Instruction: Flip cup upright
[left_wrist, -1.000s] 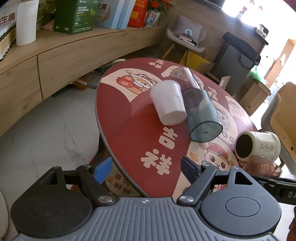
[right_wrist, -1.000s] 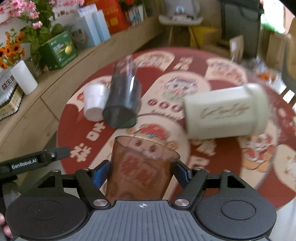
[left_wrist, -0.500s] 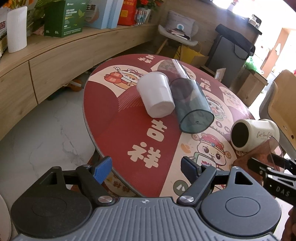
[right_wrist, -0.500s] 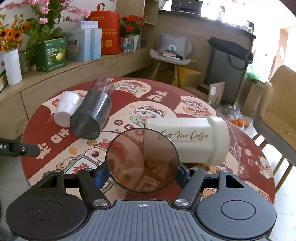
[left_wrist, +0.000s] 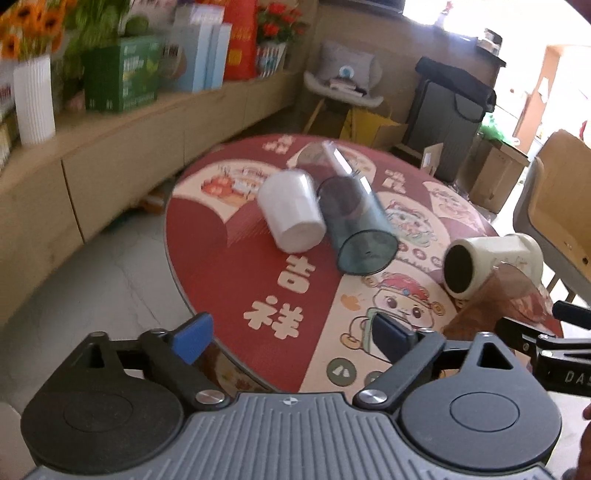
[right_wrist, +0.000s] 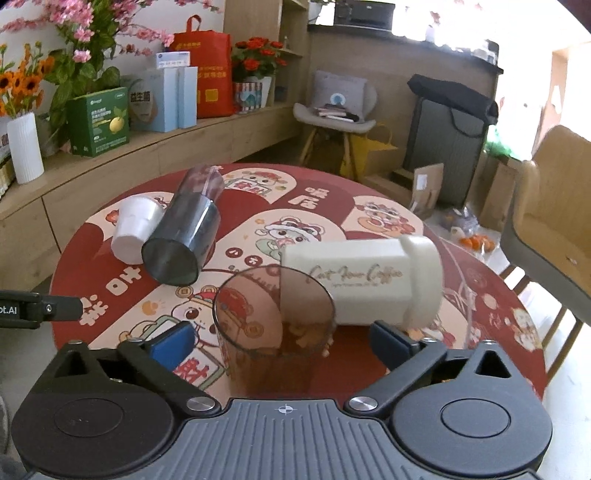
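Brown translucent cup (right_wrist: 275, 325): upright on the round tabletop (right_wrist: 480, 295), mouth up, between the spread fingers of the right hand-held gripper (right_wrist: 279, 341), untouched by either. Left hand-held gripper (left_wrist: 291, 336): wide open, empty, at the tabletop's edge. Cream mug (right_wrist: 362, 280): on its side, just behind.

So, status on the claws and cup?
Left claw open, empty. Right claw open, brown cup mouth-up between its fingers. Cream mug lying close behind.

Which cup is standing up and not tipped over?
The brown see-through cup between the right gripper's open fingers. The white, grey and cream cups lie sideways.
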